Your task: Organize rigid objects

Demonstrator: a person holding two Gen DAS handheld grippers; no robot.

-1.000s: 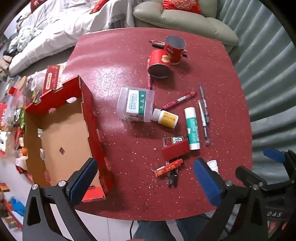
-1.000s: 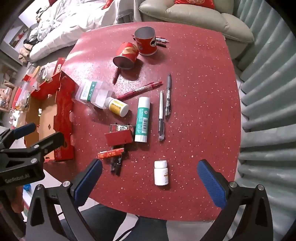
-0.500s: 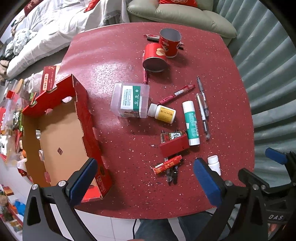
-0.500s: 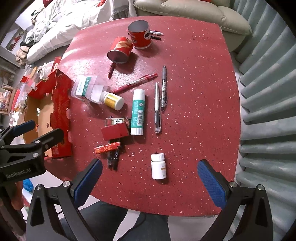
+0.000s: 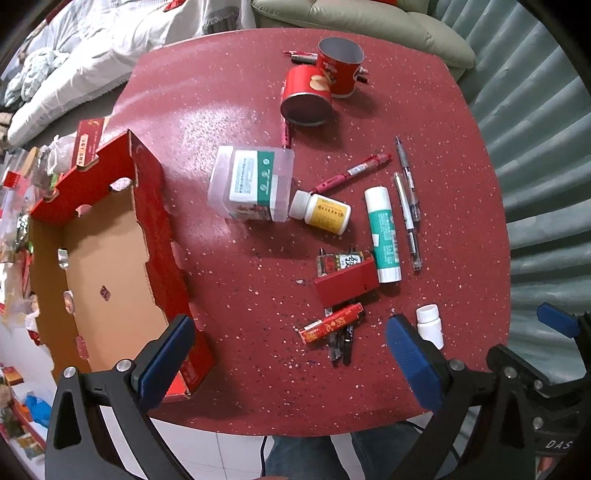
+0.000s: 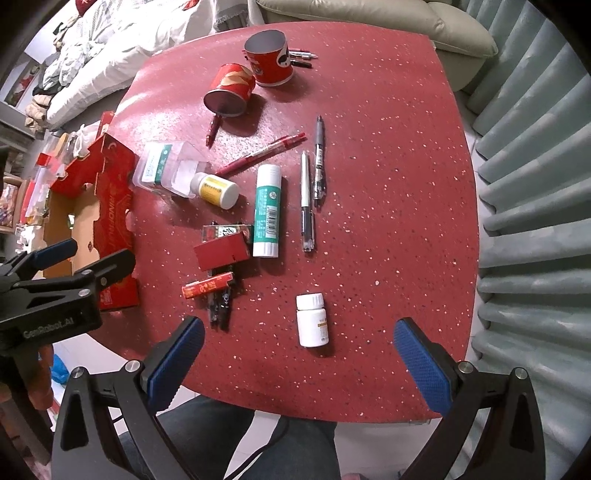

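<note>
Loose items lie on a red table (image 5: 229, 110): a clear plastic box (image 5: 253, 182), a yellow-label bottle (image 5: 323, 214), a glue stick (image 5: 382, 232), several pens (image 5: 406, 206), a small red box (image 5: 347, 286), a red stick pack (image 5: 330, 324) and a white bottle (image 6: 312, 319). An open red cardboard box (image 5: 99, 266) sits at the table's left edge. My left gripper (image 5: 288, 363) is open and empty above the near edge. My right gripper (image 6: 299, 362) is open and empty, just short of the white bottle.
Two red cups (image 5: 325, 81) stand and lie at the far side with pens behind them. A green sofa (image 5: 354, 18) and white bedding (image 5: 92, 44) are beyond the table. A grey curtain (image 5: 546, 147) runs along the right. Clutter covers the floor at left.
Both grippers have drifted slightly forward and toward the table; the objects look a little nearer. Nothing on the table has moved, and both grippers stay open.
</note>
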